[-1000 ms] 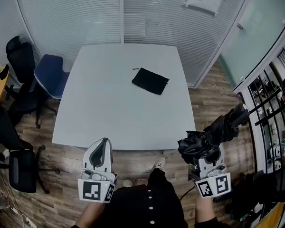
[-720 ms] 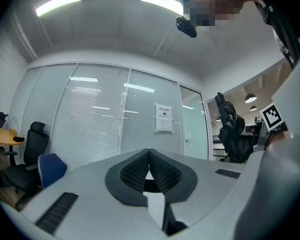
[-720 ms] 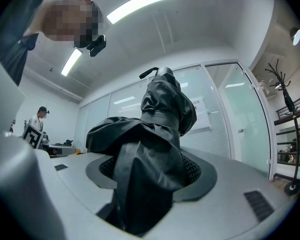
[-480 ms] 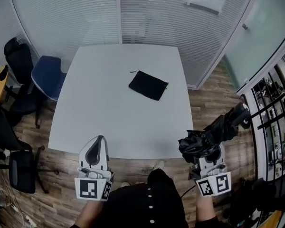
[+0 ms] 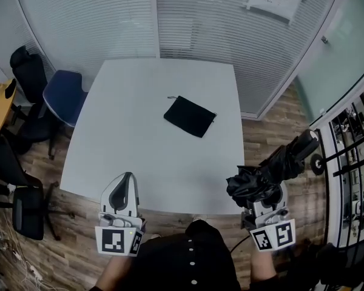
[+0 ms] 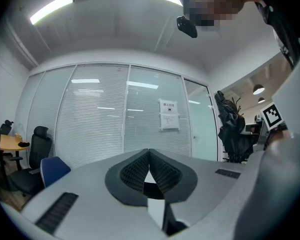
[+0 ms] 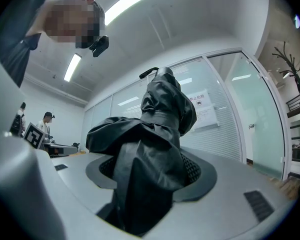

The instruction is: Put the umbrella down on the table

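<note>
A folded black umbrella (image 5: 273, 168) is clamped in my right gripper (image 5: 264, 200), which hangs just off the near right corner of the white table (image 5: 133, 132). The umbrella slants up and to the right past the table's edge. In the right gripper view the umbrella (image 7: 155, 149) fills the space between the jaws and hides the pads. My left gripper (image 5: 124, 196) is at the table's near edge on the left, its jaws closed together with nothing in them; in the left gripper view my left gripper (image 6: 149, 156) shows its pads meeting. A black pouch (image 5: 190, 116) lies on the table.
A blue chair (image 5: 62, 96) and black office chairs (image 5: 24, 71) stand left of the table. Glass walls with blinds (image 5: 188, 17) close off the far side. A dark railing (image 5: 352, 156) runs along the right. Wooden floor lies around the table.
Both grippers and the view have come closer to the table; its near edge now lies level with the gripper tips. The umbrella stays clamped in the right gripper.
</note>
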